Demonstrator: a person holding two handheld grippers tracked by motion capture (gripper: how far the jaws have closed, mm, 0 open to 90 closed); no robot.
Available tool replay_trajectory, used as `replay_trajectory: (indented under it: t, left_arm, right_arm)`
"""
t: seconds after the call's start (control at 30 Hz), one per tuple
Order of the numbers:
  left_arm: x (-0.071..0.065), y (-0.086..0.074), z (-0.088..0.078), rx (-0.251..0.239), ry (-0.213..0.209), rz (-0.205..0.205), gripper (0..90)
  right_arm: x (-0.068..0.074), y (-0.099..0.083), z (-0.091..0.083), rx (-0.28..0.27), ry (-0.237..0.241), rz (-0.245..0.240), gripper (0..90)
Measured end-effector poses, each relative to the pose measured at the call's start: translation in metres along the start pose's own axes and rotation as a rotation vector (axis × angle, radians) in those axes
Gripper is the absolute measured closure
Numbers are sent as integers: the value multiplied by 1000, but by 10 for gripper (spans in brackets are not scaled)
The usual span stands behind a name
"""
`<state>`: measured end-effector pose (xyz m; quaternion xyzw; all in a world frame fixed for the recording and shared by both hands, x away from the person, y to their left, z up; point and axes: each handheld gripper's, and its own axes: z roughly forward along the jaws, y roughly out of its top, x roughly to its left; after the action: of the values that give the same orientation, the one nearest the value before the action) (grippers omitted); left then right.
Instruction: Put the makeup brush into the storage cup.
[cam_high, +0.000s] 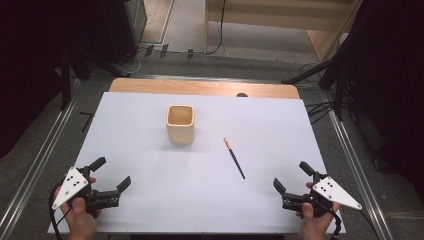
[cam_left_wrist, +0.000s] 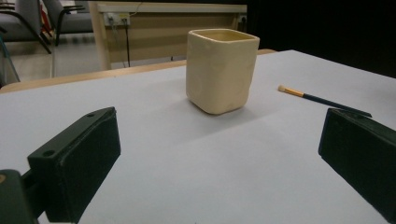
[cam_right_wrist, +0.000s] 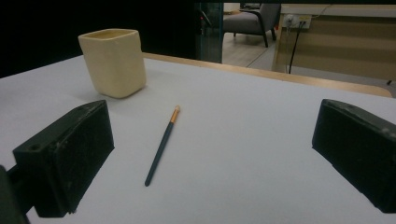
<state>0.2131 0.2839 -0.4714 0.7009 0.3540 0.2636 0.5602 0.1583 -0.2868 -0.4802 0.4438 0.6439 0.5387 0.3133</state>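
Note:
A cream square cup (cam_high: 180, 123) (cam_left_wrist: 221, 70) (cam_right_wrist: 112, 61) stands upright on the white table cover (cam_high: 150, 165), a little behind the middle. To its right lies a thin dark brush (cam_high: 234, 157) (cam_left_wrist: 322, 100) (cam_right_wrist: 162, 143) with an orange ferrule and a pale tip that points away from me. My left gripper (cam_high: 111, 174) (cam_left_wrist: 219, 158) rests near the front left corner, jaws wide open, nothing between them. My right gripper (cam_high: 292, 176) (cam_right_wrist: 210, 158) sits near the front right corner, open and empty as well, with the brush ahead of it and to its left.
A strip of bare wooden tabletop (cam_high: 200, 87) shows beyond the cover's far edge. Cables and stand legs (cam_high: 320, 75) lie on the floor around the table. A wooden desk (cam_right_wrist: 336, 42) and chairs (cam_left_wrist: 28, 23) stand farther back.

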Motion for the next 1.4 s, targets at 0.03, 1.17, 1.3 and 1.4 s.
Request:
replay_trajectory:
  t: [0.03,1.17,1.3,1.4]
  left_arm:
    - [0,0,0,1,-1,2,0]
    - [-3,-3,0,3,-14,-7,0]
    - [-4,-2,0,-4,-19,-12,0]
    - [-4,-3,0,-2,-18,-17,0]
  right_arm:
    - [0,0,0,0,2,1,0]
    - [18,22,28,22,59,-59,0]
    - [20,29,34,21,61,-64,0]
    - [21,35,39,21,62,-60,0]
